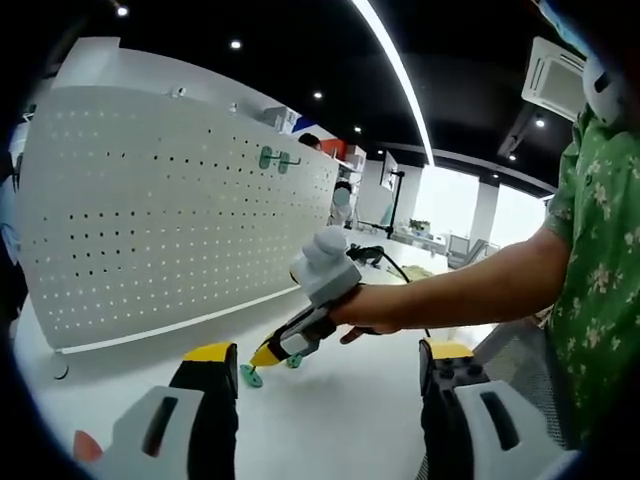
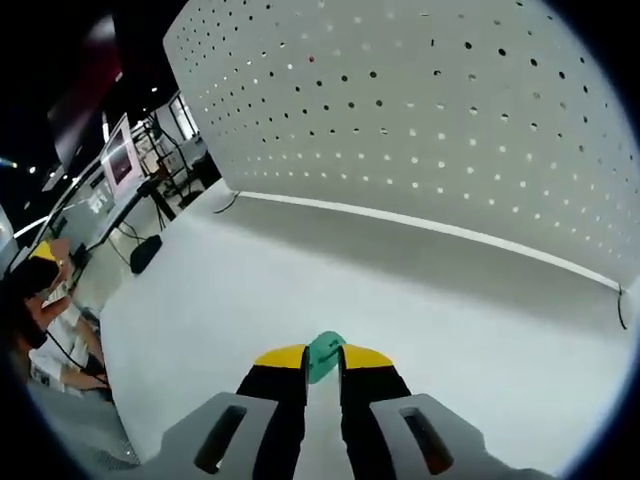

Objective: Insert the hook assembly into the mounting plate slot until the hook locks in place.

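On the white tabletop (image 1: 340,400) stands a tall white perforated pegboard panel (image 1: 180,220), upright along the far edge. Two small green hooks (image 1: 275,158) already hang side by side near its upper right corner.

In the left gripper view, the left gripper (image 1: 328,385) hovers low over the near edge of the tabletop, its two black, yellow-tipped jaws set wide apart with nothing between them. Beyond it, a person's hand (image 1: 375,315) reaches in from the right, carrying the right gripper (image 1: 262,360), which points down toward the tabletop near its middle, well short of the panel. A small green plastic hook assembly (image 1: 252,376) sits at that gripper's tips, touching or nearly touching the surface; a second green bit just beside it is too small to make out.

In the right gripper view, the right gripper's jaws are drawn close together, clamped on the green hook assembly, which pokes out between the yellow tips. The pegboard panel fills the background, its base strip meeting the tabletop.
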`<act>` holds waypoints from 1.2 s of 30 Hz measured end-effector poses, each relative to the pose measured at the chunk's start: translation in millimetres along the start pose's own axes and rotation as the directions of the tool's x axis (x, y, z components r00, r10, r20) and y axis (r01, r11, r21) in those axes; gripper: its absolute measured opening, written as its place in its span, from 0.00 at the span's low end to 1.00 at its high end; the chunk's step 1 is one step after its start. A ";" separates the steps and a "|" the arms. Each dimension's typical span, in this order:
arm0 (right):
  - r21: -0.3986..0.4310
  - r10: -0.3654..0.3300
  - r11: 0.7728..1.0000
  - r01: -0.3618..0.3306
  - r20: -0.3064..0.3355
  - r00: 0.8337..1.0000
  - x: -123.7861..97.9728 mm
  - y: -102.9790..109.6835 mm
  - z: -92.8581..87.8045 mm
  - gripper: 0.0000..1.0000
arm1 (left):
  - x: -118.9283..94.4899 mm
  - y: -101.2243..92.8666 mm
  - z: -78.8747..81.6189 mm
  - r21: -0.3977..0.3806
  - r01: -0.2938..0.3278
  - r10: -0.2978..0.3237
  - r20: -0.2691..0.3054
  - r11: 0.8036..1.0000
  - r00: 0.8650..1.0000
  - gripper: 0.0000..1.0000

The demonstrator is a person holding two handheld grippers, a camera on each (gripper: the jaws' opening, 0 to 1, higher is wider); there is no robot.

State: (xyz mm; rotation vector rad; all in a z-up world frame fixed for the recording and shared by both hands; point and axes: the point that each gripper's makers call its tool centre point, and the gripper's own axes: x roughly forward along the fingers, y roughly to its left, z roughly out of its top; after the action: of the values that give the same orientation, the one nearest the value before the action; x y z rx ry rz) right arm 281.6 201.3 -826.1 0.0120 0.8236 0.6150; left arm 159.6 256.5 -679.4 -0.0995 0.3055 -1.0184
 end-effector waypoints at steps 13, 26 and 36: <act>-0.019 -0.001 1.000 0.001 0.006 1.000 1.9 -0.8 1.7 0.04 | 0.4 0.7 -1.1 -0.002 0.000 0.000 -0.003 1.000 1.000 0.75; -0.019 0.005 1.000 -0.005 0.012 1.000 -1.0 -1.5 1.4 0.02 | 0.6 1.1 -1.1 -0.002 -0.003 0.003 -0.004 1.000 1.000 0.75; -0.043 0.012 0.999 -0.009 0.064 0.998 -17.9 1.4 14.8 0.01 | 3.0 1.2 0.1 -0.003 0.000 0.000 -0.006 1.000 1.000 0.75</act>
State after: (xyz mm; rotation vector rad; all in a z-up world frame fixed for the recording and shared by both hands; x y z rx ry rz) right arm 281.8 196.5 -803.3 -0.0024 0.7485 0.6388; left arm 162.1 254.6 -680.2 -0.0997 0.3123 -1.0187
